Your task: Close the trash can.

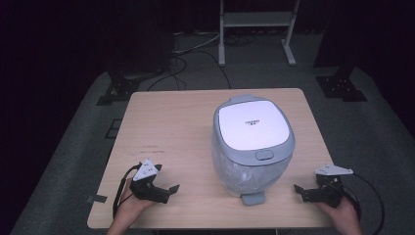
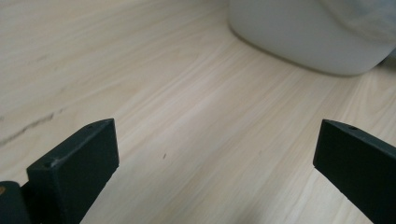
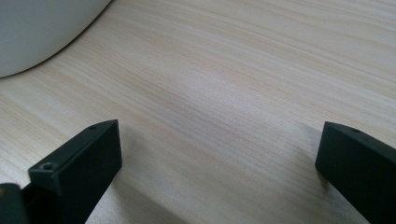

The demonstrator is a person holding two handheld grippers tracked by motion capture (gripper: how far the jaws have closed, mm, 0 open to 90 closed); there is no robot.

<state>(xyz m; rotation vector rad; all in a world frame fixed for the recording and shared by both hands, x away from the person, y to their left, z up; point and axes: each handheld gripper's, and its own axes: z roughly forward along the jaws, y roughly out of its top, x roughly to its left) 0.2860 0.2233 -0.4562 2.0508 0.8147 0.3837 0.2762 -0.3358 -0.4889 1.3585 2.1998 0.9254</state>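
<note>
Between your two hands, toward the right half of the counter [image 1: 161, 117], stands the lidded bin [image 1: 253, 142]: a pale, rounded body with a plastic liner showing through, a grey-rimmed white lid, a push button at the lid's near edge and a foot pedal jutting toward you at its base. It sits upright, lid closed, near the front edge.

Your left tool [image 1: 169, 192] rests low near the front left of the counter, jaws spread wide with nothing between them; in the left gripper view the bin's lower wall [image 2: 308, 32] lies ahead and to the right. Your right tool [image 1: 302, 191] sits near the front right corner, jaws likewise wide apart and empty; in the right gripper view the bin's curved side [image 3: 42, 32] shows ahead and to the left.

Both tools point inward at the bin, one on each flank. The right one looks somewhat nearer to it than the left, which stands well apart. The button and pedal both face you, so whichever hand goes for them must come in from the front rather than the side.
</note>
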